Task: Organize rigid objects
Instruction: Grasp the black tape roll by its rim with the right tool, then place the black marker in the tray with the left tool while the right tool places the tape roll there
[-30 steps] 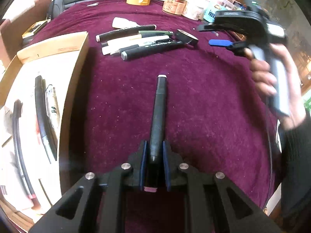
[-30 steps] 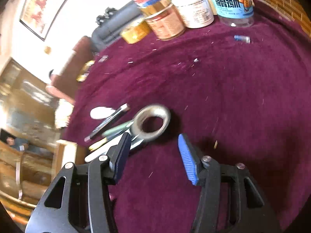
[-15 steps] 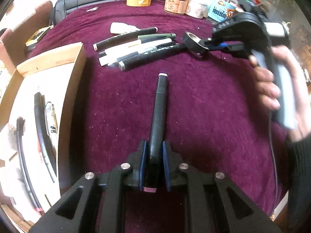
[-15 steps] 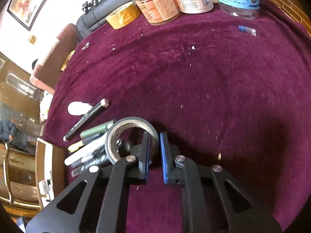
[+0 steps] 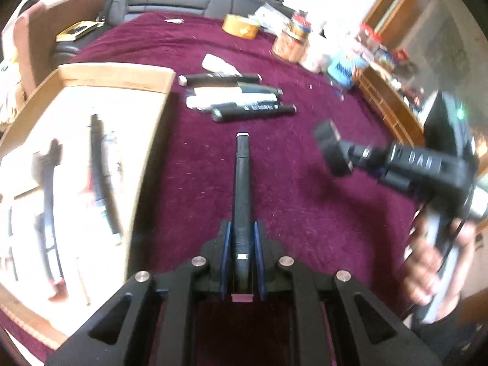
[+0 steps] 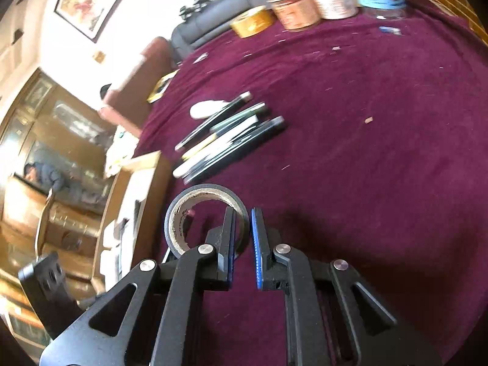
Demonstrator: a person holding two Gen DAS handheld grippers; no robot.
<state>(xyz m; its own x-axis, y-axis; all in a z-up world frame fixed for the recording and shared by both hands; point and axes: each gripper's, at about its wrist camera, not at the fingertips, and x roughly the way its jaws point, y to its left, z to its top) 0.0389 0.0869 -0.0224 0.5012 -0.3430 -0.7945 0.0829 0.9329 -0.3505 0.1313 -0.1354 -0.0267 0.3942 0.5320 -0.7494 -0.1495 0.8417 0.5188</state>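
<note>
Left gripper (image 5: 241, 244): pads pressed on a black cylindrical marker pen (image 5: 241, 183), which projects straight ahead above the maroon cloth (image 5: 305, 213). Right gripper (image 6: 243, 241): jaws nearly together, pinching one wall of a black electrical tape roll (image 6: 183, 213); ring sits left of the fingertips. Open cardboard box (image 5: 116, 76) lies left of both.

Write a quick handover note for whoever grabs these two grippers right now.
Left gripper: shut on a black marker, held over the maroon cloth beside the cardboard box.
Right gripper: just closed on the wall of the black tape roll, one of its fingers inside the ring.
Done: a few pens already lie in the box.
Left: box the marker and tape, then the pile of markers on the cloth.
</note>
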